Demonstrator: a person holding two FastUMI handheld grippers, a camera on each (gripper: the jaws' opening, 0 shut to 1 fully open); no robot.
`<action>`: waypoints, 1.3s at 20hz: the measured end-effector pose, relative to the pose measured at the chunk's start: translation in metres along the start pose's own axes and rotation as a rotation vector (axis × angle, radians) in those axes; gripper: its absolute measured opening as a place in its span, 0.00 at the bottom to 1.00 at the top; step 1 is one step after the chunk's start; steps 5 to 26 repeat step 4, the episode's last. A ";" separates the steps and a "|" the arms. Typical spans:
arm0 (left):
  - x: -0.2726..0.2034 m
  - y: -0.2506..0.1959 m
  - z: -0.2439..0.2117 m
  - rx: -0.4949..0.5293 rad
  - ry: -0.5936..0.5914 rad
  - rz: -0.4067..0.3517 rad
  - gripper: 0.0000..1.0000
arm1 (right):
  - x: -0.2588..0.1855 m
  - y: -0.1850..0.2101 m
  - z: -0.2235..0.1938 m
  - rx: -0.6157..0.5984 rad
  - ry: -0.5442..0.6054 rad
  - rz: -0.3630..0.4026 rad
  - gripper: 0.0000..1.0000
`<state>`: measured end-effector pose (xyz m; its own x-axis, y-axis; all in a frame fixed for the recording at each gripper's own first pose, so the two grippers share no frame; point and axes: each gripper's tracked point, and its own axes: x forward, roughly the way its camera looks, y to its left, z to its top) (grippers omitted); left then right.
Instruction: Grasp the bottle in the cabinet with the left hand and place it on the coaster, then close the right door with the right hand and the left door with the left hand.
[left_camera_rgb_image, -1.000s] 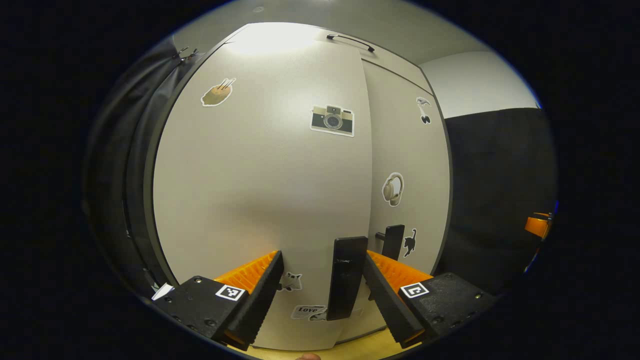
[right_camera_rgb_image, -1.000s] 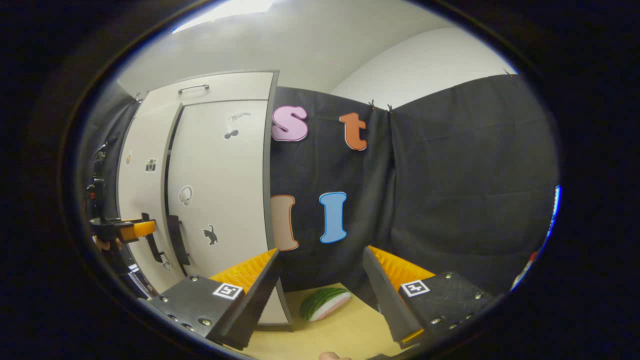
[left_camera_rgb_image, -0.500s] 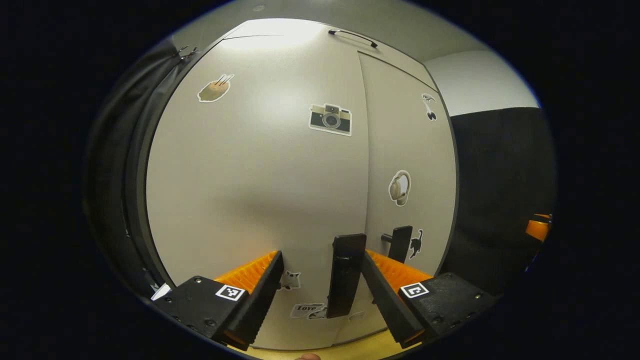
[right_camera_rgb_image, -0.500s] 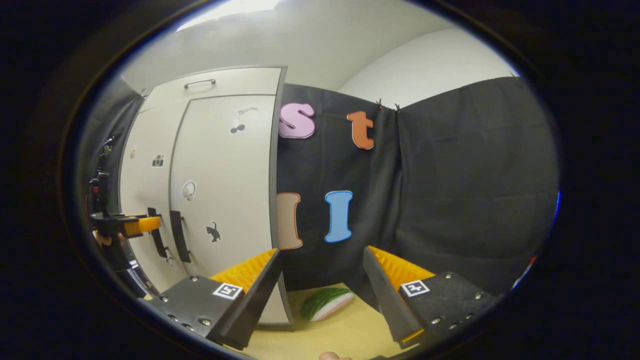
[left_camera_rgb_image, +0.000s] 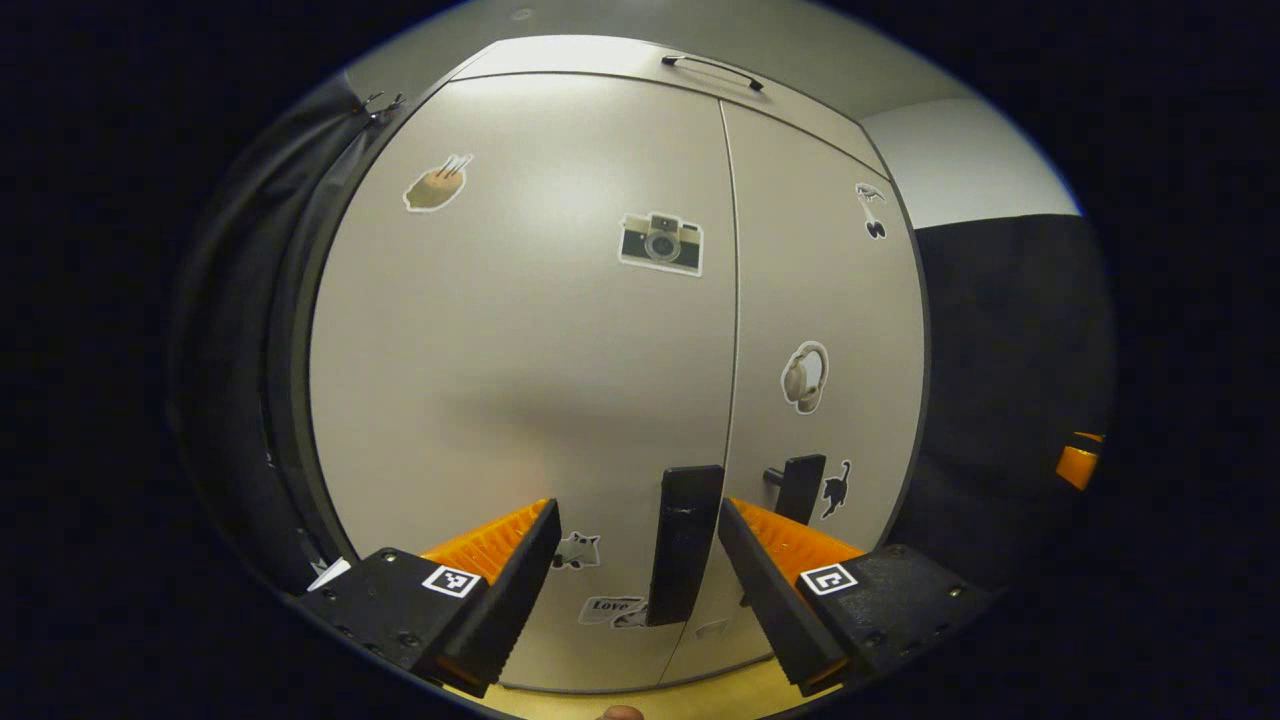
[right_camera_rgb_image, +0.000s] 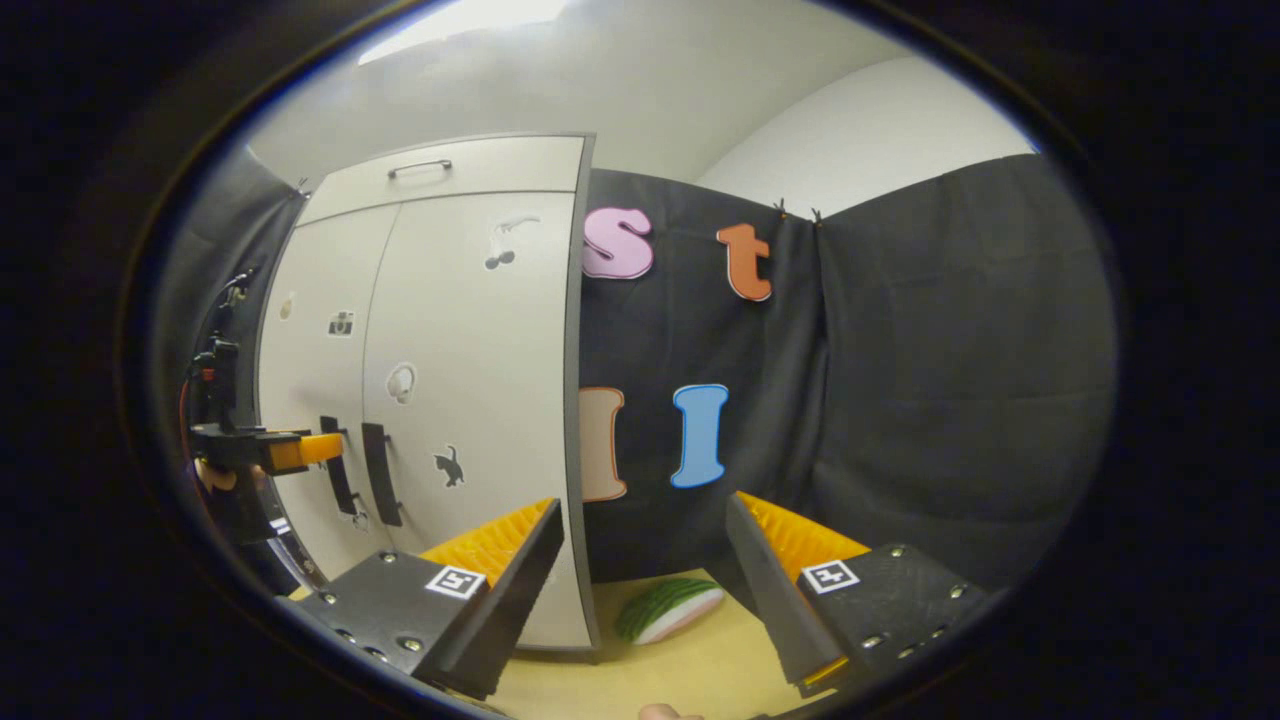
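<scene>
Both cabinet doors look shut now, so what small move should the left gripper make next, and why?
Probably ease the left gripper straight back from the cabinet. The left door sits flush with the right door, only a thin seam between them, and the open fingers straddle the left door's handle without clamping it. No more pushing seems needed.

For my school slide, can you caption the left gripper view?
Open left gripper faces the handle of the cabinet's left door, flush beside the right door.
</scene>
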<state>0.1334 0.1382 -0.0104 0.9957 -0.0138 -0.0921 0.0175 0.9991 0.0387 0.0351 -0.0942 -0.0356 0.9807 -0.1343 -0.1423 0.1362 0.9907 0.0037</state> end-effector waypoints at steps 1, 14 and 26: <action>-0.016 -0.007 0.014 0.012 -0.013 0.010 0.99 | 0.000 0.001 0.007 0.003 -0.008 0.011 0.99; -0.060 -0.031 0.054 0.038 -0.064 0.035 0.95 | 0.002 0.003 0.029 0.020 -0.037 0.060 0.99; -0.060 -0.031 0.054 0.038 -0.064 0.035 0.95 | 0.002 0.003 0.029 0.020 -0.037 0.060 0.99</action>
